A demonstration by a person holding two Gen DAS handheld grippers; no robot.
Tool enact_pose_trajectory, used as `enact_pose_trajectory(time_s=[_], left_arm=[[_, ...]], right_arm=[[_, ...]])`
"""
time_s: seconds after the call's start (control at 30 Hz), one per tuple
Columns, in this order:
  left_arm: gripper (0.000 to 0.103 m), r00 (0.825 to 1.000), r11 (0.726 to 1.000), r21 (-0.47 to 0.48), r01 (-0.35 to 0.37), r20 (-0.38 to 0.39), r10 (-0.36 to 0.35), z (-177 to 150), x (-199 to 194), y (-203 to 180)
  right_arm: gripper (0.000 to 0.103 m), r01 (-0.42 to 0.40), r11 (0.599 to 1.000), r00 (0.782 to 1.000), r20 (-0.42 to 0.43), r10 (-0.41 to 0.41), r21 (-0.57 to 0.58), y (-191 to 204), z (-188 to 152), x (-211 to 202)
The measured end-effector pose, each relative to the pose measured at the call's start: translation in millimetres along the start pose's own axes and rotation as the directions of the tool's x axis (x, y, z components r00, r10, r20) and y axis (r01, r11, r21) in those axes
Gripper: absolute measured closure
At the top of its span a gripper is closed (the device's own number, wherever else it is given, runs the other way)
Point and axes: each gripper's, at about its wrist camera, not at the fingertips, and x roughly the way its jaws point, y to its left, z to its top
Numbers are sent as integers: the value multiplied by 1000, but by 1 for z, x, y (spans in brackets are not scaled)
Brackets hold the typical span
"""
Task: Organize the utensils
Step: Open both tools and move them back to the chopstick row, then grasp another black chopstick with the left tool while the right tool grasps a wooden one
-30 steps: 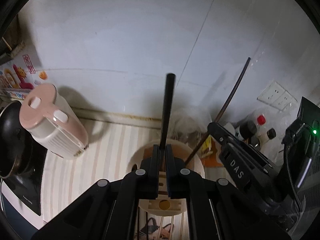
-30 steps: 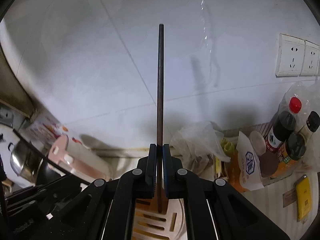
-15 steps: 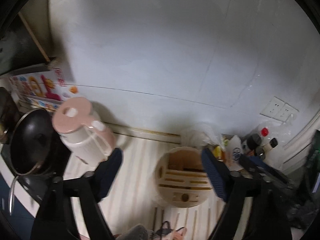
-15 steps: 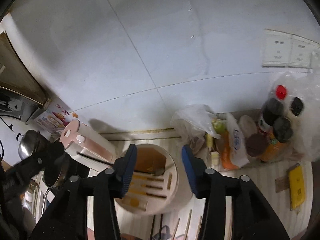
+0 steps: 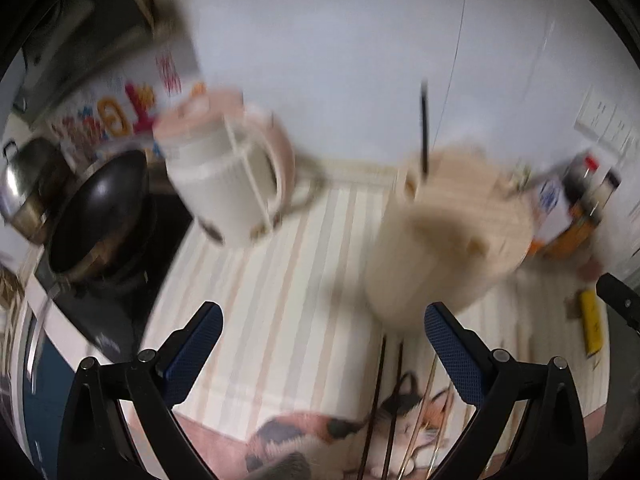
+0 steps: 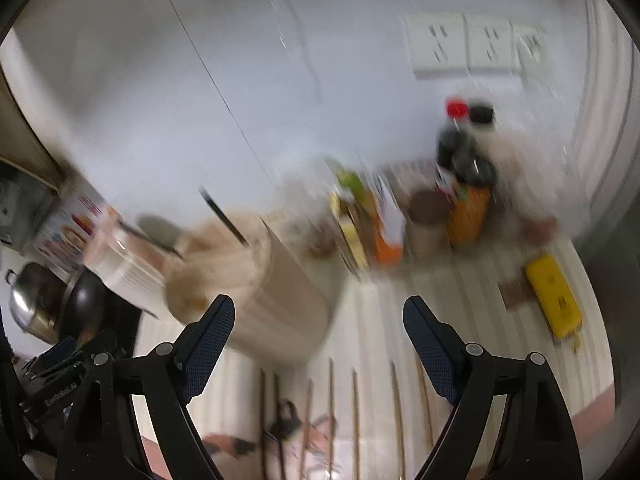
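Both grippers' fingers wide and empty, left gripper [image 5: 318, 338], right gripper [image 6: 318, 330], beige utensil holder [image 5: 448, 240] holding dark chopsticks [image 5: 423, 128], loose chopsticks [image 6: 354, 412] on tabletop before holder, yellow box [image 6: 554, 300] clearer in right view, kettle [image 5: 228, 176] left of holder, sharper in left view.

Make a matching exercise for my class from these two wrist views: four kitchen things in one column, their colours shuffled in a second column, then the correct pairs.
Things
1. kettle lid
2. utensil holder
3. wok
4. flat case on the counter

Colours
A. yellow
B. black
C. pink
D. beige

Pairs: 1-C, 2-D, 3-B, 4-A
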Motion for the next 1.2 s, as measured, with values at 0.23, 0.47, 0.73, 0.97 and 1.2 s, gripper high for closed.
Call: enact_pose_trajectory(time_s=[0.23,0.47,0.73,0.97,1.2], left_arm=[[0,985,1000,28,5,-175,0,-50,66,-10],[15,950,996,90,24,-312,5,-85,118,-29],[47,919,984,162,70,-395,0,-103,155,-46],[89,910,972,195,130,-413,-39,-110,161,-57],[99,911,980,181,79,-413,3,-112,164,-41]], right_arm=[[60,46,999,976,-215,-46,-2,-24,-61,60],[82,88,996,931,-356,-84,-6,-41,-100,106],[82,120,992,864,-487,-124,-40,-41,-128,148],[79,130,988,830,-537,-151,-78,-35,-139,168],[92,161,974,804,-550,-224,-161,-29,-148,180]])
